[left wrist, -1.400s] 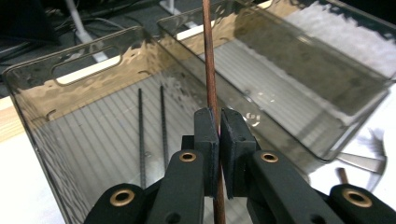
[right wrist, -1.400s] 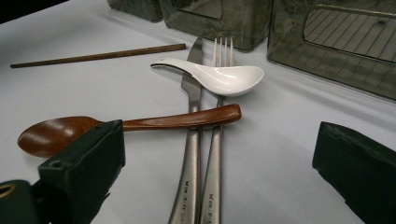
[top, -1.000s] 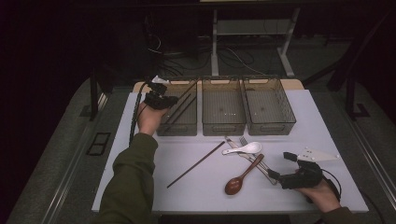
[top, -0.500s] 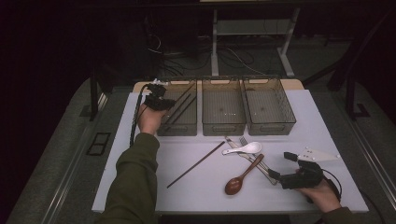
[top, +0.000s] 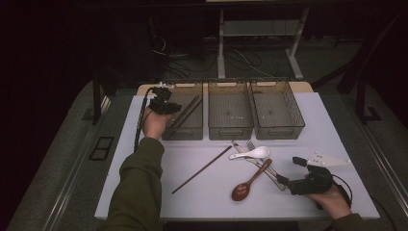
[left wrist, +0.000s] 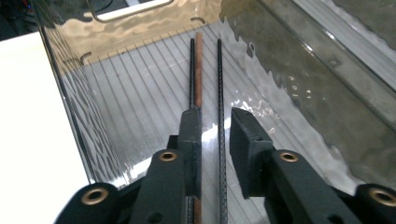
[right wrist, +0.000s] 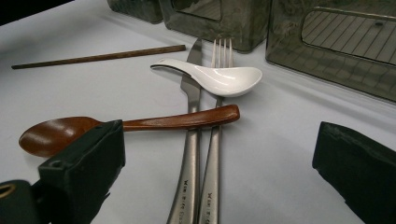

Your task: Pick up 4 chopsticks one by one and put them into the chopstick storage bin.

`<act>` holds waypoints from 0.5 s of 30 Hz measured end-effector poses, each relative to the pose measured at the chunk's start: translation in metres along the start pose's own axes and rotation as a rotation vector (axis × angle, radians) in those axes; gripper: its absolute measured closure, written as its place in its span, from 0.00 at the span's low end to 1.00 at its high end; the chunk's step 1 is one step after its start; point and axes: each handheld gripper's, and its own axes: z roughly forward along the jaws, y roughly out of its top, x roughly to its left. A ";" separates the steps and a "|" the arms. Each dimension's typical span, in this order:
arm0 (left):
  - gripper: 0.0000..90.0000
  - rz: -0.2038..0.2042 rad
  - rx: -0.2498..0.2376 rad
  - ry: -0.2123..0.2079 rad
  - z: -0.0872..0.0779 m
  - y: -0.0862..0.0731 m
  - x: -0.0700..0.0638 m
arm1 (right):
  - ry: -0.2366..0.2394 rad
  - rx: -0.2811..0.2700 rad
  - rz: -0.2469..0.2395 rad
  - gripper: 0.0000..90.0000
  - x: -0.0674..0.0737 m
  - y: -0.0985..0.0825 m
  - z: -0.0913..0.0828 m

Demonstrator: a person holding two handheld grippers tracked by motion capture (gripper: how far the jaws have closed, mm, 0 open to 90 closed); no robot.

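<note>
My left gripper (top: 169,107) hangs over the near left corner of the left bin (top: 185,133). Its jaws (left wrist: 215,119) have just been opening and stand a little apart. A black chopstick (left wrist: 219,70) runs through the gap and no pad presses on it. A brown chopstick (left wrist: 199,70) and a second black one (left wrist: 191,65) lie beside it on the bin floor. My right gripper (top: 290,170) rests open at the front right, pointing at a wooden spoon (right wrist: 140,125), a white soup spoon (right wrist: 219,77), a knife (right wrist: 189,140) and a fork (right wrist: 215,149).
One brown chopstick (top: 202,169) lies slantwise on the white tabletop, left of the wooden spoon (top: 248,182). The middle bin (top: 230,133) and the right bin (top: 276,131) stand side by side at the back. Behind the table are cables and dark floor.
The left hand has barely shifted over the left bin. The right hand and the cutlery lie as before.
</note>
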 end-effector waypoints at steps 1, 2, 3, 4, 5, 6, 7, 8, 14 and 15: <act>0.77 0.001 -0.008 -0.002 -0.002 0.000 -0.001 | 0.000 0.001 0.001 0.02 0.000 0.000 0.000; 0.75 0.007 -0.017 -0.007 -0.004 0.001 -0.002 | 0.000 0.001 0.001 0.02 0.000 0.000 0.000; 0.73 0.009 -0.026 -0.015 -0.006 0.001 -0.002 | 0.000 0.001 0.001 0.02 0.000 0.000 0.000; 0.71 0.005 -0.038 -0.029 -0.007 0.002 -0.003 | -0.001 0.001 0.001 0.02 0.000 0.000 0.000; 0.69 0.010 -0.038 -0.042 -0.010 0.002 -0.003 | -0.001 0.001 0.001 0.02 0.000 0.000 0.000; 0.67 0.007 -0.045 -0.052 -0.012 0.003 -0.004 | -0.001 0.001 0.000 0.02 0.000 0.000 0.000; 0.65 0.011 -0.053 -0.056 -0.014 0.003 -0.005 | -0.001 0.001 0.000 0.02 0.000 0.000 0.000; 0.64 0.016 -0.057 -0.063 -0.016 0.003 -0.006 | -0.002 0.002 0.000 0.02 0.000 0.000 0.000; 0.53 0.065 -0.090 -0.107 -0.028 0.001 -0.015 | -0.002 0.001 -0.002 0.02 0.000 0.000 0.000; 0.52 0.080 -0.091 -0.109 -0.030 0.001 -0.016 | -0.002 0.001 -0.002 0.02 0.000 0.000 0.000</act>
